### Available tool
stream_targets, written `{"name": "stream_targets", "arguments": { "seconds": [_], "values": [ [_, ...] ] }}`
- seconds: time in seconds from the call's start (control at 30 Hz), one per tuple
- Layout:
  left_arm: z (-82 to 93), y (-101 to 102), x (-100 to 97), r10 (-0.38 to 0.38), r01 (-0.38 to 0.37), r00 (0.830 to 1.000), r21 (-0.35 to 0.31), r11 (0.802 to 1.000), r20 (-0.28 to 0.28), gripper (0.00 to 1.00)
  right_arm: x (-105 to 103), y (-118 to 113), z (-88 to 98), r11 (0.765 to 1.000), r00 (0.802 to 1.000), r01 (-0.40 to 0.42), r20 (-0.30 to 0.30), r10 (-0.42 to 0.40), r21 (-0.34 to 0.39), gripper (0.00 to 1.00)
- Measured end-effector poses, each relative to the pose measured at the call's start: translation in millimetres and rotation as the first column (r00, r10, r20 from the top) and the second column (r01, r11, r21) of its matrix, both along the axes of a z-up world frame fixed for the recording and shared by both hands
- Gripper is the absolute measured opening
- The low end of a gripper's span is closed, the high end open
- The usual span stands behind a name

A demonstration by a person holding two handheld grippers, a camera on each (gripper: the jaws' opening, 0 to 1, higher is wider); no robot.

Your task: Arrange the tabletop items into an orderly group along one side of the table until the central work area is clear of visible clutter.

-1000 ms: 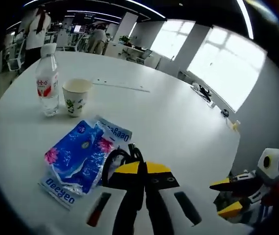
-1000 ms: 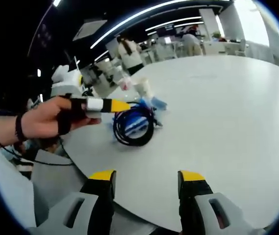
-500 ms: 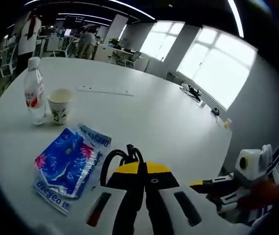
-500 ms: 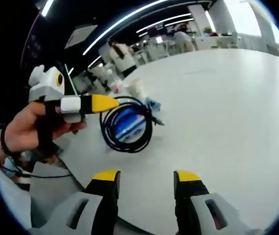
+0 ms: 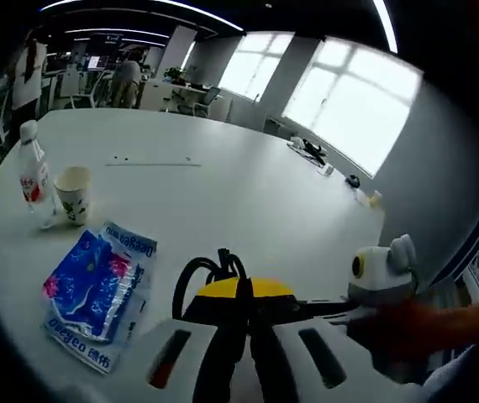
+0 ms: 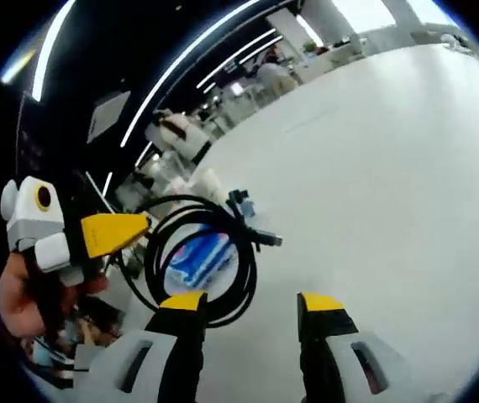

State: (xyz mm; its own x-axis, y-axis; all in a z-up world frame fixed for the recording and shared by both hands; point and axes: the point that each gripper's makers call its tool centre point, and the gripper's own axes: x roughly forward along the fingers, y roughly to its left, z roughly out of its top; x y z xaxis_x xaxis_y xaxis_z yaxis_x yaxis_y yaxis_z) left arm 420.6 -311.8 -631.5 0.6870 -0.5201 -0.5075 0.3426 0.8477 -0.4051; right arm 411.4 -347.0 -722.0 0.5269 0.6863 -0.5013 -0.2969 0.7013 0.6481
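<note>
The left gripper [image 5: 238, 295], jaws clenched on the coiled black cable [image 6: 199, 256], holds it above the table [image 5: 248, 193], the right gripper [image 6: 248, 304] released; next, probably set it beside the blue packet [image 5: 88, 281].

Left claw [image 5: 238, 290] clamped — right claw [image 6: 252, 304] gaping.

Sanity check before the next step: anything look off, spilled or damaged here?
Nothing spilled or damaged. The blue tissue pack lies skewed on the table; the bottle and paper cup stand upright. The left gripper is shut on the coiled black cable.
</note>
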Motion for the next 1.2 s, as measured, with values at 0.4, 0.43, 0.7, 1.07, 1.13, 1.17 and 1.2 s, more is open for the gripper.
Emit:
{"name": "stream_targets", "arguments": {
  "seconds": [0.4,0.43,0.7,1.07,1.13,1.17,1.2],
  "values": [
    [6.7,-14,-8.0,-0.052,0.051,0.999,0.008,0.999,0.015,0.0,9,3,-4.7,0.99,0.994,0.097,-0.066,-0.091,0.102,0.33],
    [6.9,-15,-8.1,-0.053,0.053,0.999,0.008,0.999,0.015,0.0,9,3,-4.6,0.99,0.994,0.097,-0.065,-0.091,0.102,0.31],
    [6.1,-16,-7.9,-0.056,0.056,0.998,0.008,0.998,0.015,0.0,11,-2,2.3,0.991,0.995,0.098,-0.033,-0.096,0.092,0.1],
    [-7.4,2,0.2,-0.012,0.012,1.0,0.026,1.0,-0.01,0.0,18,-10,4.6,0.999,0.999,0.052,-0.005,-0.052,0.006,0.07],
    [-12.7,7,1.1,0.001,0.0,1.0,0.035,0.999,-0.023,0.0,20,-13,4.1,0.999,1.0,0.03,0.006,-0.03,-0.022,0.07],
    [-15.4,9,0.7,0.009,-0.007,0.999,0.035,0.999,-0.034,0.0,21,-13,4.4,0.999,1.0,0.025,0.01,-0.025,-0.031,0.06],
    [-18.9,11,1.1,0.02,-0.018,0.999,0.034,0.999,-0.046,0.0,22,-14,5.7,0.999,1.0,0.021,0.014,-0.02,-0.038,0.06]
  ]
}}
